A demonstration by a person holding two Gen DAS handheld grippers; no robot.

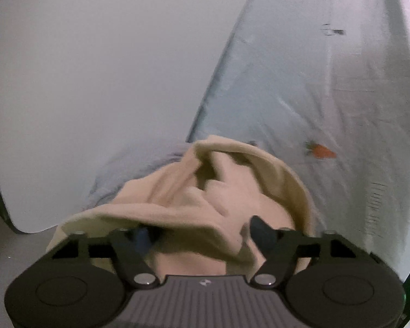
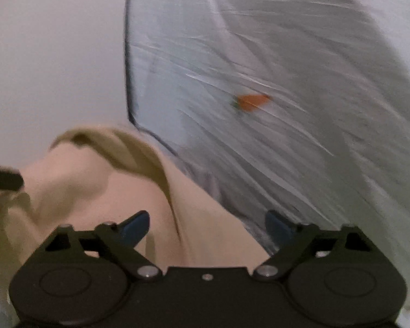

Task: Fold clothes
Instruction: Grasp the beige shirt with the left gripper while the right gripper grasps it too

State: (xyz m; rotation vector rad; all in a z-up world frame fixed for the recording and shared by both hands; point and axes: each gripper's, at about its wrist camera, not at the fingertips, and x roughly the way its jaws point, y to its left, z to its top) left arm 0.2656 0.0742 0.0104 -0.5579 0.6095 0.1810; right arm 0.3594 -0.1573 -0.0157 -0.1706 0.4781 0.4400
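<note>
Beige garment (image 1: 205, 191) is bunched between left gripper (image 1: 202, 235) fingers | right gripper (image 2: 207, 225) straddles its edge | both part-open, grip unclear

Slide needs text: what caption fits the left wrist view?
Left tongs open over bunched beige garment on carrot-print sheet.

A white table (image 1: 82, 82) is seen carrying everything here. Its right part is covered by a pale, wrinkled sheet (image 1: 300, 95), spread flat, with a small orange carrot print (image 1: 321, 151) on it. A beige garment (image 1: 205, 191) is bunched at the near edge, lying partly on the sheet, partly beside the bare tabletop.
</note>
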